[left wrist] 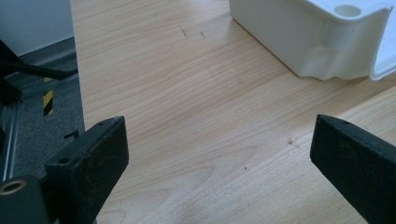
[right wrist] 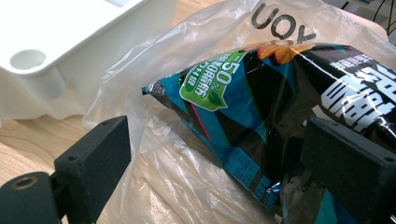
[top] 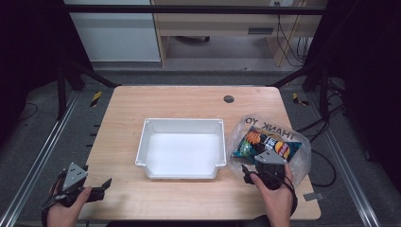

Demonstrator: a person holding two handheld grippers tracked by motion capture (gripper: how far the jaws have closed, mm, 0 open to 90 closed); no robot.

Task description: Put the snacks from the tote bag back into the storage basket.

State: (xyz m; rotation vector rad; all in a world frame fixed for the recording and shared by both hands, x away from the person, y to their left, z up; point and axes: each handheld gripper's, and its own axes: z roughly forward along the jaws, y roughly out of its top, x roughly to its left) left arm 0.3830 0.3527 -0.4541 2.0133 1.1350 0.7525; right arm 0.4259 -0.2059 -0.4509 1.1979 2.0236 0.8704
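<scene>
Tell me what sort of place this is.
Probably a lab recording station: a wooden table in a black metal frame, loose cables on the floor behind, and a handheld right gripper.

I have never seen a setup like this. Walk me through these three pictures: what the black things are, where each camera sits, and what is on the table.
A person sits at a wooden table holding a hand-held clamp tool in each hand. One camera looks down from above; the other two ride on the tools, looking along their black jaws. The left gripper is open over bare wood near the table's corner. The right gripper is open too, its jaws at a snack bag inside a clear plastic bag. Between them stands an empty white tray. Nothing is held.
</scene>
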